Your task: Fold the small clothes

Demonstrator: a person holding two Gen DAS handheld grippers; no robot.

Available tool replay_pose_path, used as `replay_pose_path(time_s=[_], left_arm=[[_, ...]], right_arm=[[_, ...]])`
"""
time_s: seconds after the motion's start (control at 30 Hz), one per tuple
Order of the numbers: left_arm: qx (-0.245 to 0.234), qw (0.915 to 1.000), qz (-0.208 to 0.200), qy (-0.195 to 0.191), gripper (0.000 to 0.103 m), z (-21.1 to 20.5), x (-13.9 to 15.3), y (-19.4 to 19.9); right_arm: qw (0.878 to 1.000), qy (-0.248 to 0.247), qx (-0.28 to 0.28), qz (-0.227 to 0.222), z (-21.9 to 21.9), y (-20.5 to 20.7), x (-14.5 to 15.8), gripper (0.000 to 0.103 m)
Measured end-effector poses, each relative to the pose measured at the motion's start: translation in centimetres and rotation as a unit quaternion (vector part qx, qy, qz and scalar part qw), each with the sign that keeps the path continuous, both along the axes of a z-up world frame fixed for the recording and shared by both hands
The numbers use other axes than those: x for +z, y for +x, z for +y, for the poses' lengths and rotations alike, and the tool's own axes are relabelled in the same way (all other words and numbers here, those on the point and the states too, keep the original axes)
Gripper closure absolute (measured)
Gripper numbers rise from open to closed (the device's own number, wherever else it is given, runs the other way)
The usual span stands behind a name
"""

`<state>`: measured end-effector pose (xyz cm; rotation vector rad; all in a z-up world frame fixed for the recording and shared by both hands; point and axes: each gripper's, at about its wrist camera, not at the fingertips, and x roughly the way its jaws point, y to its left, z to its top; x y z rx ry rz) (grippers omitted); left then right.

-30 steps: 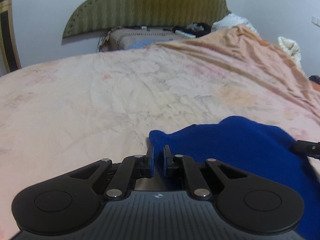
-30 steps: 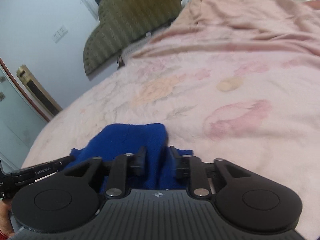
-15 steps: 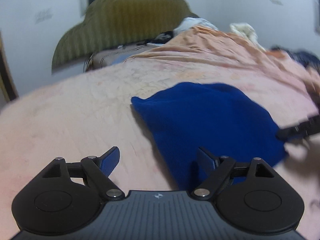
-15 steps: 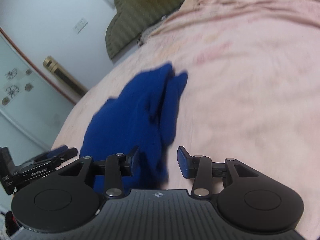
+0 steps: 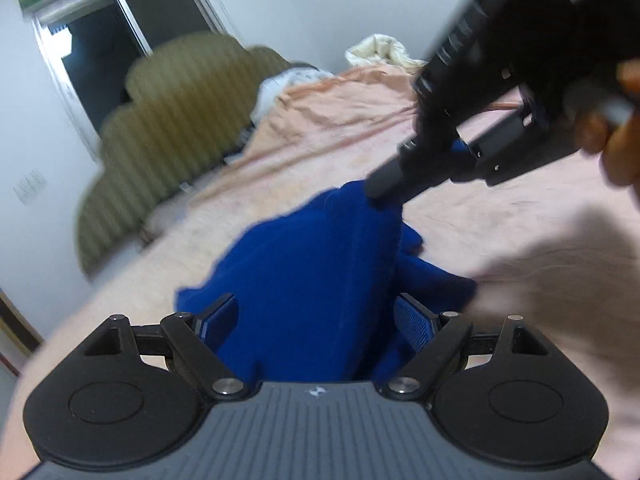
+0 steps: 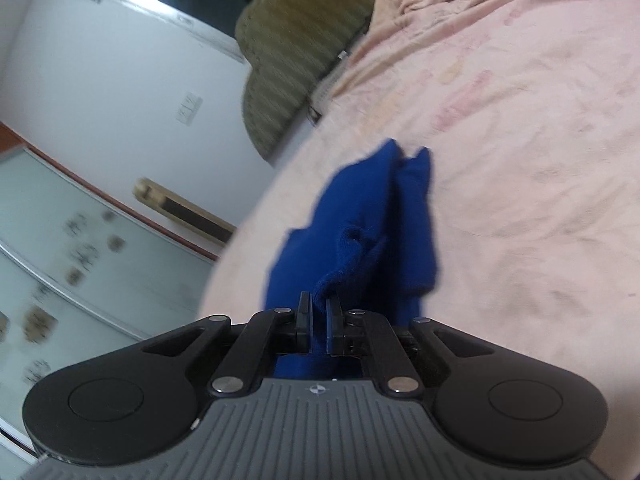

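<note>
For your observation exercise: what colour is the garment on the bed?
Deep blue garment, clearest in the right wrist view.

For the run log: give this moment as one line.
left claw: open, straddling blue garment | right claw: just closed, pinching garment fold | surface: pink bedspread

Cloth: near edge hidden under the left gripper's body; in the right wrist view its gripped end disappears behind the fingers.
Right gripper: smeared by motion, body cut off at top right edge.
Hand: blurred, cut by right edge.
Headboard: blurred.
Cabinet door: pattern too blurred to read.
</note>
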<state>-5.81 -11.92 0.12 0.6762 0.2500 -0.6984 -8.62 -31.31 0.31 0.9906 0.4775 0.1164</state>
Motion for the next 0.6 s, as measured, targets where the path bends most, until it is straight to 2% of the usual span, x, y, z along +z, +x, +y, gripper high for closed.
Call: replay_pose_path(time_s=[0.07, 0.1, 0.23, 0.4, 0.5, 0.6], left_arm=[[0.04, 0.9988, -0.025, 0.014, 0.017, -0.4, -0.9, 0.5], [0.057, 0.9979, -0.025, 0.016, 0.017, 0.0, -1.2, 1.0], [0.121, 0.9926, 0.006, 0.005, 0.017, 3.0, -1.5, 3.6], [0.205, 0.9758, 0.063, -0.043, 0.015, 8.0, -1.6, 6.7], [0.216, 0.9685, 0.094, -0.08, 0.015, 10.1, -1.6, 7.4], [0.218, 0.9672, 0.097, -0.087, 0.015, 10.7, -1.8, 7.5]], right_arm=[[1.0, 0.008, 0.0, -0.011, 0.4, 0.2, 0.5, 0.093], [1.0, 0.011, 0.0, -0.015, 0.5, 0.1, 0.6, 0.093], [0.999, 0.027, -0.01, -0.019, 0.1, -0.8, -0.1, 0.093], [0.999, 0.018, -0.026, 0.014, -0.3, -1.3, -3.1, 0.093], [0.998, 0.012, -0.02, 0.05, 0.5, -1.3, -5.5, 0.093], [0.998, 0.011, -0.01, 0.061, 1.5, -1.5, -6.8, 0.094]])
